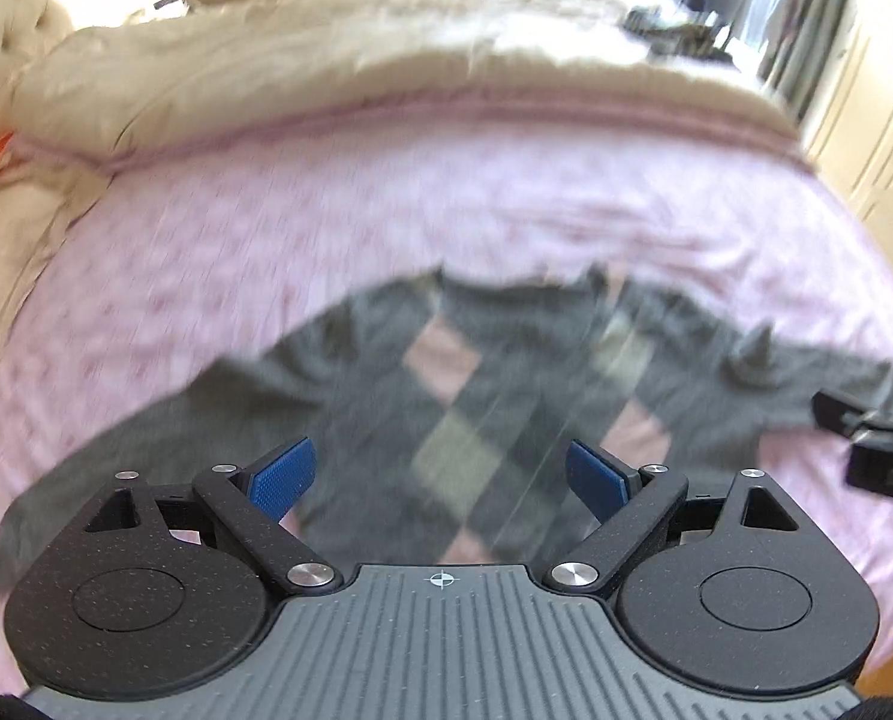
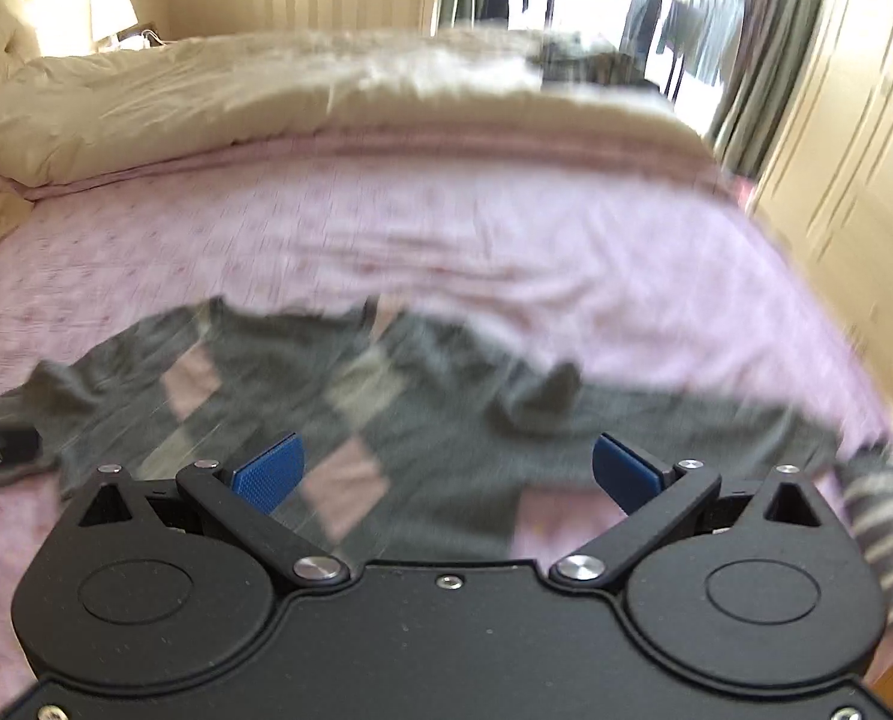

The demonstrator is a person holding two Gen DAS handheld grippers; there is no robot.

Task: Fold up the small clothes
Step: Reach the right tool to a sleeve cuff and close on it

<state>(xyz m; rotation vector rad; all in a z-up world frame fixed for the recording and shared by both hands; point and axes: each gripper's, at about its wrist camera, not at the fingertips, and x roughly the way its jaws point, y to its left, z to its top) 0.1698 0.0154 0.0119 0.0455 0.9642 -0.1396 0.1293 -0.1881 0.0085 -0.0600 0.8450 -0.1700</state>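
Left wrist view showed the left gripper (image 1: pixel 440 477) spread wide with nothing between its blue pads — poised over the grey argyle sweater (image 1: pixel 494 384) lying flat on the pink bedspread (image 1: pixel 386 210). Over on the right, the right gripper (image 2: pixel 446 474) was gaping too, empty — above the same sweater's body.

One sweater (image 1: pixel 494 396), two grippers, perhaps one striped garment (image 2: pixel 884 516).
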